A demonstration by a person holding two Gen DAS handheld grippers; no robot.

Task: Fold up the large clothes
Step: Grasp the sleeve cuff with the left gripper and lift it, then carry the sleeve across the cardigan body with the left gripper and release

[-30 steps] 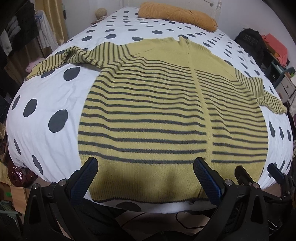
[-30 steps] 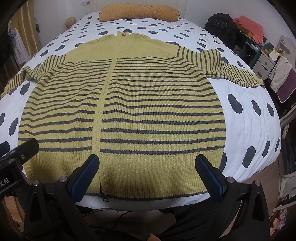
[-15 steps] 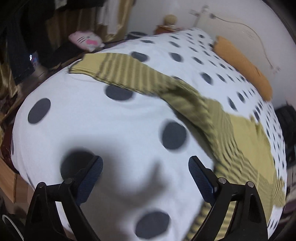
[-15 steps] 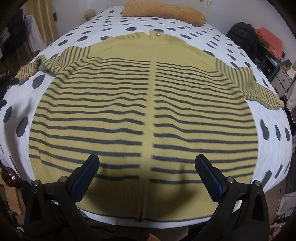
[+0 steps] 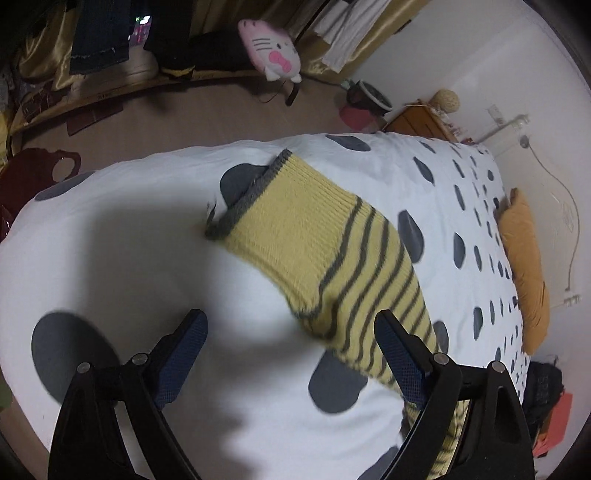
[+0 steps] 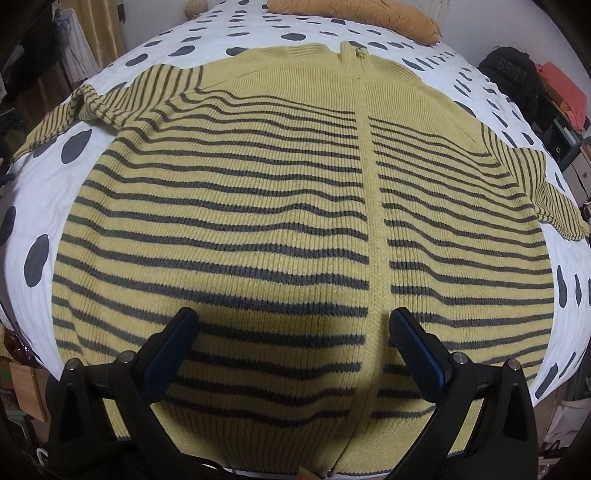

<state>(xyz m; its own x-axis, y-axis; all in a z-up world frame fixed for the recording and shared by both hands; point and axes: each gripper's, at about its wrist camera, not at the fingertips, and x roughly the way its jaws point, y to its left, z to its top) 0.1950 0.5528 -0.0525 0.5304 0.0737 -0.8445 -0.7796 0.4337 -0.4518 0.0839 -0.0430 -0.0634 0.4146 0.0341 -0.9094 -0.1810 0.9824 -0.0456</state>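
While spread flat on the bed (image 6: pixel 122 206), front up, with both sleeves thrown outward: yellow cardigan (image 6: pixel 258 229) with grey stripes, filling most of the right wrist view. Directly ahead of and beneath the right gripper (image 6: pixel 291 325), jaws wide apart, holding nothing, hovering over the lower striped part of the body. Zipper placket (image 6: pixel 373 236) just inside the right-hand finger, running straight away from the gripper to the collar. Hem closest to the camera, at the near edge of the bed. Orange pillow (image 6: pixel 354 16) far ahead, beyond the collar.

In the left wrist view: left gripper (image 5: pixel 291 328) also spread wide, empty, hanging above the white duvet with its dark dots. Left sleeve (image 5: pixel 332 266) ahead and to the right of the gripper, lying at a slant, its grey-edged cuff (image 5: pixel 245 199) farthest forward and left, its striped length passing under the right-hand finger. Contact between that finger and the knit: cannot tell. Left-hand finger over bare duvet, well apart from the sleeve. Beyond the bed's edge, far ahead: a pink and white cat plush (image 5: pixel 269 50) on the floor by hanging clothes.
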